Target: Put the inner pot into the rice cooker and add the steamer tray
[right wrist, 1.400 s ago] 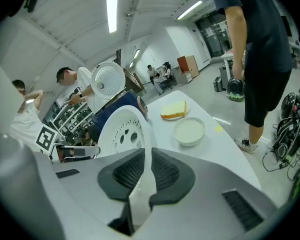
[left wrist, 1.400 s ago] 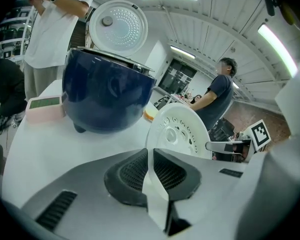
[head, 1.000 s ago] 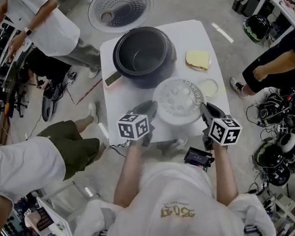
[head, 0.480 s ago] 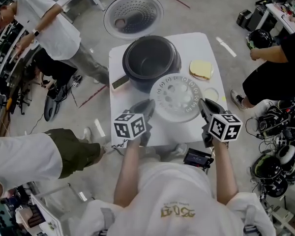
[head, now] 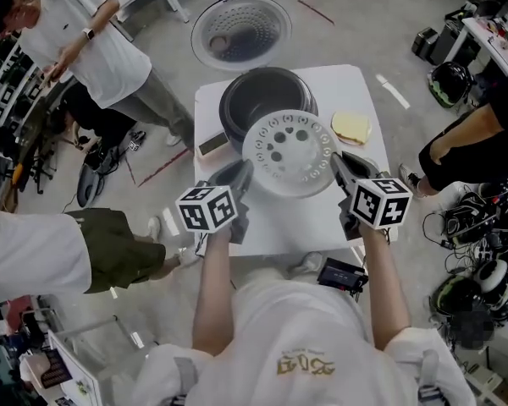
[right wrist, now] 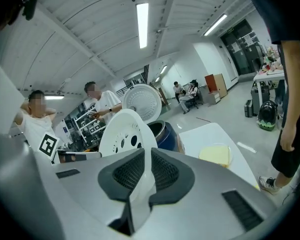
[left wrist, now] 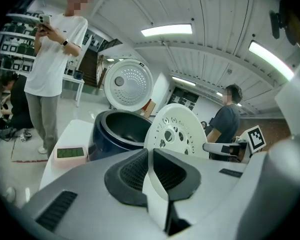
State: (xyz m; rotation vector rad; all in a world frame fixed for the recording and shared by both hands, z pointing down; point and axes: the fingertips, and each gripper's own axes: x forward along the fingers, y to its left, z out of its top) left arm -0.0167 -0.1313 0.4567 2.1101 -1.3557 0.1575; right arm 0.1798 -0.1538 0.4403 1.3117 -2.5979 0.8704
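Steamer tray (head: 289,152) hung tilted over the near rim of the rice cooker (head: 262,87). Left of the cooker's front, my left gripper (head: 240,174) was clamped on the tray's edge; to the right, my right gripper (head: 337,162) pinched the opposite edge. Thin bites, both: if my hands went out of step, it could twist free or snag the cooker's rim. The tray masked the cooker's near mouth, so whether the inner pot sat inside, I couldn't tell.
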